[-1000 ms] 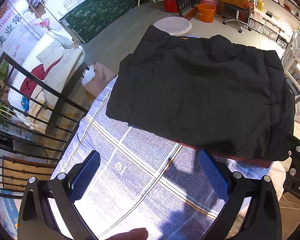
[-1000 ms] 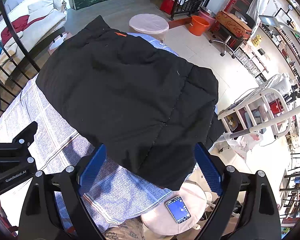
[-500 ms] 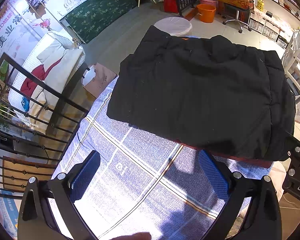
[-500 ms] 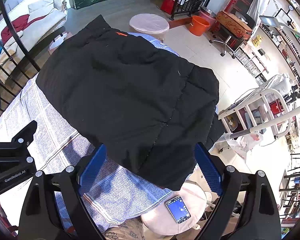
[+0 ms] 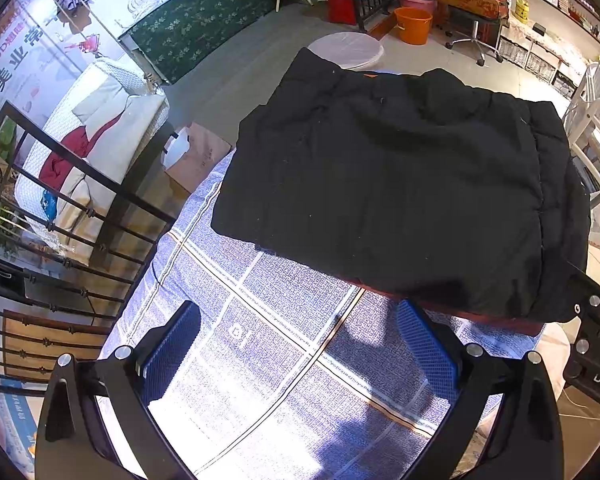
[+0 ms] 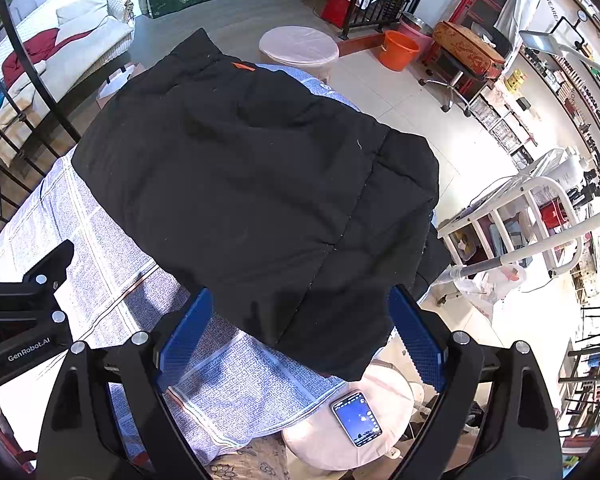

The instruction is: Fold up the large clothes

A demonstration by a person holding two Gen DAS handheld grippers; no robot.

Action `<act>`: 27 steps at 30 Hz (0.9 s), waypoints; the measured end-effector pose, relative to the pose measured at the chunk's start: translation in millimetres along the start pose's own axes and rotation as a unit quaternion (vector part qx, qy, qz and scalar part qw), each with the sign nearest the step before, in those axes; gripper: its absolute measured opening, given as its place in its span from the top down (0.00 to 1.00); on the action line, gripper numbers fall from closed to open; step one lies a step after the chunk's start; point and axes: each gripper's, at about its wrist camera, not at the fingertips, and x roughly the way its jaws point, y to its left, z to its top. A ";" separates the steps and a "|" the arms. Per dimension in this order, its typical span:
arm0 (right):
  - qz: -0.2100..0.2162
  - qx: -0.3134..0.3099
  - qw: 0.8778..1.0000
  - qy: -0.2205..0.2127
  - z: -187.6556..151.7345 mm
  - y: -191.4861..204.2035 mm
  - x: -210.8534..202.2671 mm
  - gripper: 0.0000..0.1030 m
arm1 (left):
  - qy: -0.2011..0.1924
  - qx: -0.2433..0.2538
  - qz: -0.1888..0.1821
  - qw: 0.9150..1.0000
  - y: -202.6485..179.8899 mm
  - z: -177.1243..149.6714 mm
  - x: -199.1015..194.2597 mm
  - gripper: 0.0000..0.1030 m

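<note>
A black quilted jacket (image 5: pixel 400 200), puffy with stitched seams and folded into a rough rectangle, fills mid-frame on the surface's blue-and-white checked cloth (image 5: pixel 260 340). Left claw (image 5: pixel 300 352) and right claw (image 6: pixel 300 336) both stand apart, blue ribbed pads empty. An orange plastic bucket (image 6: pixel 398 50) sits at upper right.

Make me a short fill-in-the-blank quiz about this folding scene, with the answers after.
1. The folded jacket on the checked cloth is ____ in colour.
2. The phone lies on a round ____.
3. The jaws of the right gripper stand ____.
4. The bucket on the floor is ____.

Answers: black; stool; open; orange
</note>
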 end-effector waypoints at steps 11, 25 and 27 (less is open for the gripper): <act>-0.002 -0.003 1.000 0.000 3.2 -1.1 2.5 0.14 | -0.011 0.005 -0.004 1.000 -1.9 -2.7 -0.2 0.06; -0.002 -0.005 1.000 0.001 3.8 -0.5 4.6 0.14 | -0.001 0.011 -0.003 1.000 -5.0 -4.0 4.4 0.06; -0.002 -0.005 1.000 0.001 2.6 -1.3 5.4 0.14 | -0.001 0.010 -0.002 1.000 -5.0 -4.4 4.1 0.06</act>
